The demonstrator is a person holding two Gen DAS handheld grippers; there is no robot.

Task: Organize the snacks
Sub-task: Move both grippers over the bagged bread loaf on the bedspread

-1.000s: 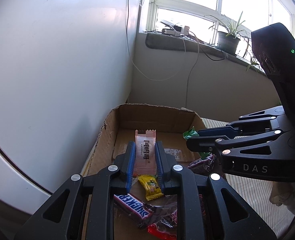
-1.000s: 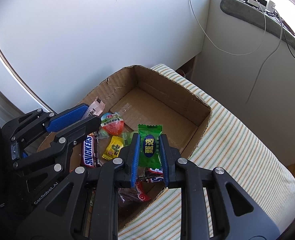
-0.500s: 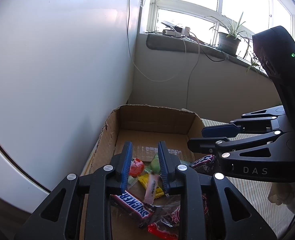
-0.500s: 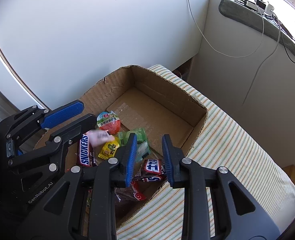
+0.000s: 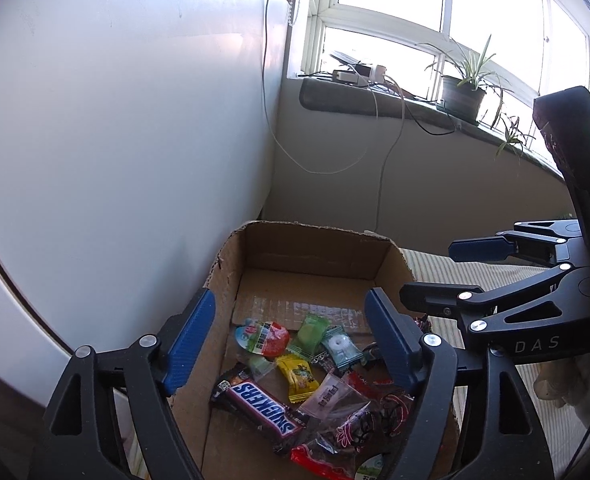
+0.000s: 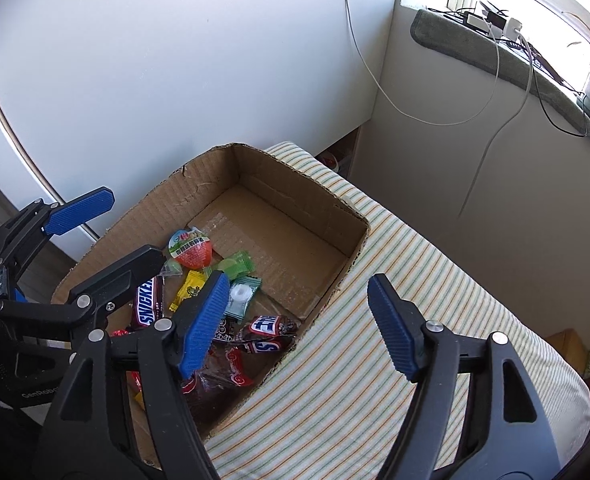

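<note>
Sunlit window and sill fill the background, with a striped cloth covering what looks like a bed or cushion; I cannot tell which. On it sits an open box against the white wall.

Both hand-held grippers hang over the box, and both have just let go. A second ago the left hand-held gripper pinched a pale pink wafer pack and the right hand-held gripper pinched a green candy. Now their jaws are opening wide, with nothing between the pads.

The pack lies in the snack pile at about 5 o'clock on the box floor, beside the Snickers. The green candy rests at 12 o'clock of the pile, next to the strawberry jelly and the mint.

So two more snacks are in the box. No loose snack shows on the cloth in these views, so this stage is likely near done, or the hand-held grippers must go elsewhere for more.
</note>
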